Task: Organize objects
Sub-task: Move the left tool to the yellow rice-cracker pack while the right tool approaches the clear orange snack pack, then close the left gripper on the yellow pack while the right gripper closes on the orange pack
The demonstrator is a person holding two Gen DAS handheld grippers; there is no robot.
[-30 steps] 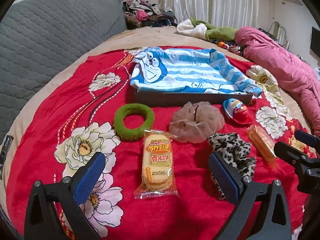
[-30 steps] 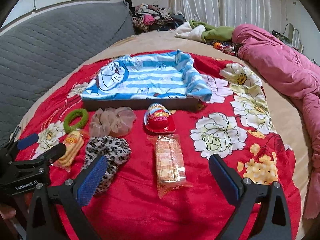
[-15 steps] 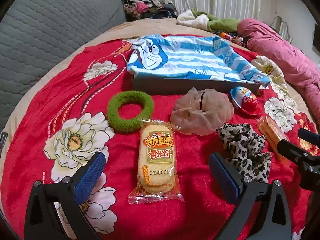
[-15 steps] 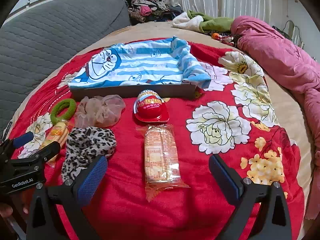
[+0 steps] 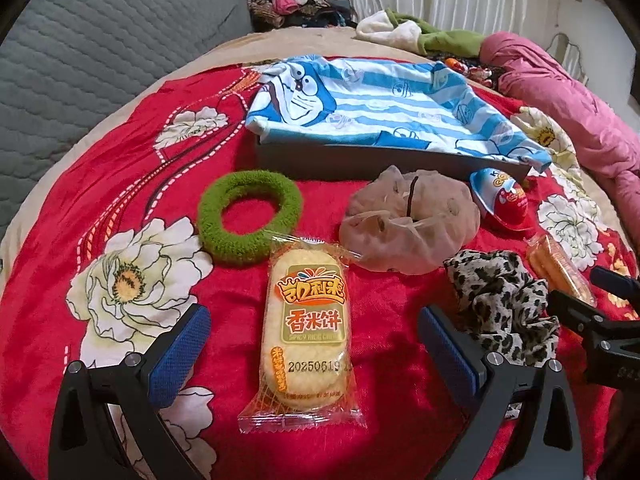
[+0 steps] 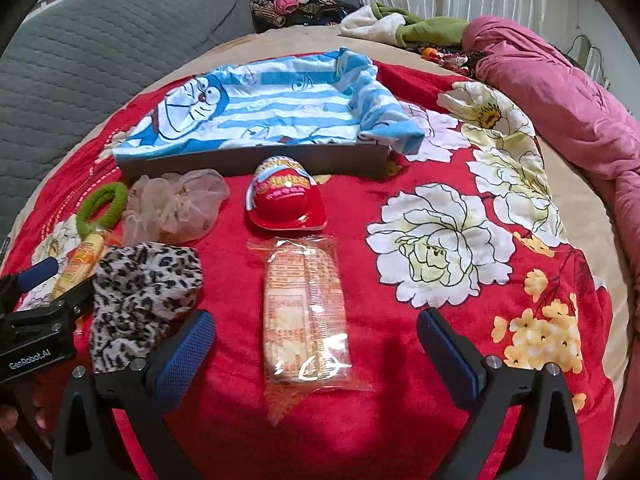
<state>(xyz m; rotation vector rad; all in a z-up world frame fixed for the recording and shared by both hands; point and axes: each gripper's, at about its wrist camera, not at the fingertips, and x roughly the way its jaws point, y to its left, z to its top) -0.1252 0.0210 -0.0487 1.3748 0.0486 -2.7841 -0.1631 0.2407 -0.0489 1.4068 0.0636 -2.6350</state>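
Note:
On the red flowered blanket lie a yellow rice-cracker pack, a green fluffy hair ring, a beige sheer scrunchie, a leopard-print scrunchie, a red egg-shaped toy and a clear biscuit pack. Behind them stands a dark box lined with a blue striped cartoon cloth. My left gripper is open, its pads on either side of the rice-cracker pack. My right gripper is open astride the biscuit pack. Neither pack is touched.
A grey quilted headboard rises at the left. A pink quilt runs along the right side of the bed. Piled clothes and a green-and-white garment lie at the far end, before curtains.
Both grippers have come down and forward toward the bed, so the rice-cracker pack and the biscuit pack now lie between their open fingers. The objects have not moved.

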